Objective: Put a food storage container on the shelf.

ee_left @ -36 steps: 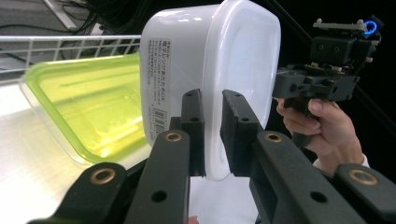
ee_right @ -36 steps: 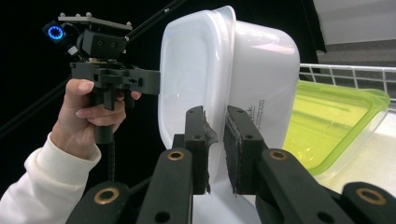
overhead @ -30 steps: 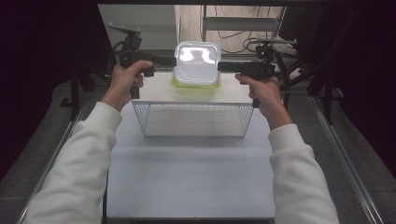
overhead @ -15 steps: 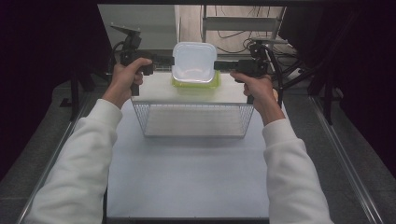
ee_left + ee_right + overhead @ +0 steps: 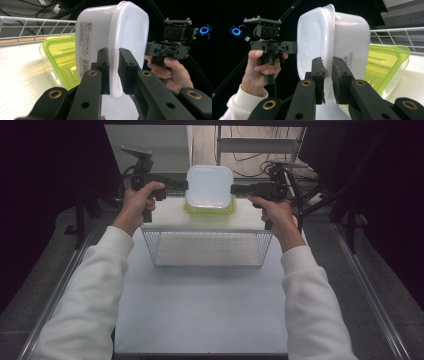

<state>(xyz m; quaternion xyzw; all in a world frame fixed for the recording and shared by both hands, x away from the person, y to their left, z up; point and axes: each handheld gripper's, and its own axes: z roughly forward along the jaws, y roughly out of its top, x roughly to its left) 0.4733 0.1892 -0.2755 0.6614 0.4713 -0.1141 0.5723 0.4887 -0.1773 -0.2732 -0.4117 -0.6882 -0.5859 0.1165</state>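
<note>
A white lidded container [image 5: 209, 185] hangs in the air between my two grippers, tipped so its lid faces me. My left gripper [image 5: 182, 184] is shut on its left rim and my right gripper [image 5: 237, 190] on its right rim. In the left gripper view the jaws [image 5: 113, 51] pinch the lid edge of the white container [image 5: 112, 37]. The right gripper view shows the same hold [image 5: 327, 61] on the opposite edge of the container [image 5: 347, 37]. Below and behind it a clear container with a green lid [image 5: 210, 210] rests on a white board [image 5: 170, 217].
The white board lies across the back of a wire basket [image 5: 207, 247] standing on the white table top. Stands and cables crowd the dark area behind the table. The green-lidded container [image 5: 60, 60] [image 5: 384, 65] sits close under the lifted one.
The white container has tipped up, so its lid now faces me without glare. My right hand has shifted a little inward to the left. The left hand has stayed put.
</note>
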